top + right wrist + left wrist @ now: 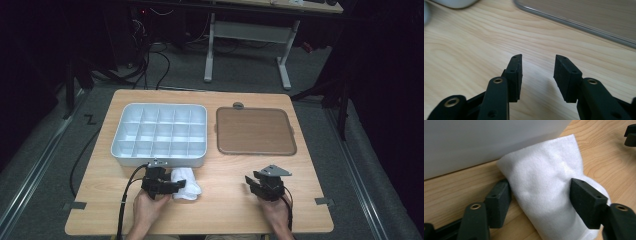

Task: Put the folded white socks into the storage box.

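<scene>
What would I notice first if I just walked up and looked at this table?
Probably the white rolled cloth near the table's front edge, sitting between the jaws of the left hand-held gripper. Right behind it is a pale tray split into many little compartments, and beside that lies a flat brown lid. The right hand-held gripper is open over bare wood.

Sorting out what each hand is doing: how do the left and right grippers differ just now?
The left gripper has the white sock between its jaws; the right gripper has nothing between them. The left sits by the grey tray, the right below the brown mat. Both are black.
</scene>
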Tool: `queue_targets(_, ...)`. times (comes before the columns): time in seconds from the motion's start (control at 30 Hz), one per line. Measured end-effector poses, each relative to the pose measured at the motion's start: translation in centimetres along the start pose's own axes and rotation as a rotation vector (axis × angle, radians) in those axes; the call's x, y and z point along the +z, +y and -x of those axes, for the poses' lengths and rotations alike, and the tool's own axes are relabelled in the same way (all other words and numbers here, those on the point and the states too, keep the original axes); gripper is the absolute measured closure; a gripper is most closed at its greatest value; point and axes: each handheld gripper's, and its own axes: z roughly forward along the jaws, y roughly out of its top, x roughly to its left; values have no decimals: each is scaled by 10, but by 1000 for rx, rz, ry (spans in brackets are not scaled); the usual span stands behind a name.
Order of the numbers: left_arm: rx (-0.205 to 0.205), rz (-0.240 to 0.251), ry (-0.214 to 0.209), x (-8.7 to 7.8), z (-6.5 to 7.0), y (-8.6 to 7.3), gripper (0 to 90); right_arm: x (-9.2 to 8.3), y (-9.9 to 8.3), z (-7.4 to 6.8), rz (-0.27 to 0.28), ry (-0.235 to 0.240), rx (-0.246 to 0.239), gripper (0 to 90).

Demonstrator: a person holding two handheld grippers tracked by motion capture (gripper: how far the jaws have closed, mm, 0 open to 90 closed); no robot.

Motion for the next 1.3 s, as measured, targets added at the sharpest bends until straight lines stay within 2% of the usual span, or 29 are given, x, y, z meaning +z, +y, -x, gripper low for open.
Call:
queue_targets(0.07,-2,-4,-5,0,0,0,393,-2,-5,10,1,-38,11,573)
queue_targets(0.17,-5,-8,-12,0,1,-1,436,-5,-13,27,4,-94,60,542)
queue_targets(0.2,-1,-12,-15,0,0,-1,436,-5,-13,27,4,-94,60,542)
queue_targets(0.27,-11,-19,-21,-1,0,-1,457,-6,-18,37,-7,-121,90,519)
queue_targets(0.4,-5,-21,-19,-1,1,-2,474,-8,-20,42,-11,-137,105,503)
queue_targets(0.53,2,-20,-26,-2,2,-3,510,-7,-20,43,-23,-129,100,445)
queue_targets(0.87,18,-27,-38,-5,6,-6,624,-6,-19,43,-25,-127,93,409)
queue_targets(1.3,58,-20,-51,-9,9,-7,687,-6,-19,42,-28,-122,93,392)
